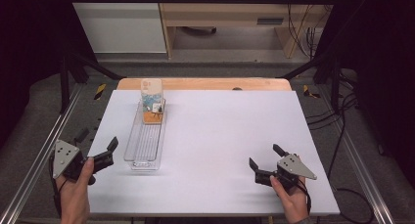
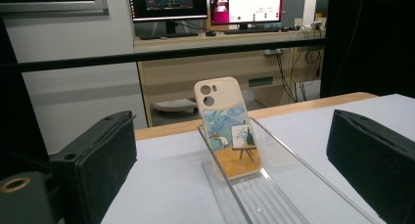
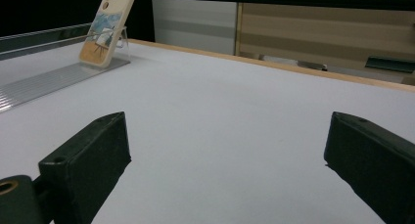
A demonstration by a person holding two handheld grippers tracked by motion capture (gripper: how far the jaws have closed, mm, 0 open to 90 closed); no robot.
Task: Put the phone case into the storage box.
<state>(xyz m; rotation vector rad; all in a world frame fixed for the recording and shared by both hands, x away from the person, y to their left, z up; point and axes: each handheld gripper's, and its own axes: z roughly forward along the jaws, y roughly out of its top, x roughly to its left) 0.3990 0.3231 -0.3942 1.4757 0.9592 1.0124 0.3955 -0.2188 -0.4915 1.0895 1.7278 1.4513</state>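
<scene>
Your left gripper [image 1: 108, 153] has its jaws spread wide with nothing between them, and it sits low over the near left edge of the worktop [image 1: 225, 136], just beside the near end of the clear tray [image 1: 142, 145]. In the left gripper view the jaws frame the phone case [image 2: 228, 128] straight ahead. Your right gripper [image 1: 265, 161] is equally empty, jaws spread, resting near the front right of the worktop and well apart from the tray; in the right gripper view the case shows far off at the upper left.

You look to be at the very start: nothing is held and both tools are parked at the near edge. The left gripper is nearer and already aimed, so the next move probably calls for you to carry it forward along the tray toward the case, keeping the jaws wide until they straddle the case's side edges, then close. Mind the tray's clear walls, which are hard to see and leave little room beside the case.

The phone case stands inside the far end of the tray, leaning back against its far wall. Its long axis runs up and slightly away from you, camera cut-outs at the top, the painted back facing you. The tray's own long axis runs from near to far.
</scene>
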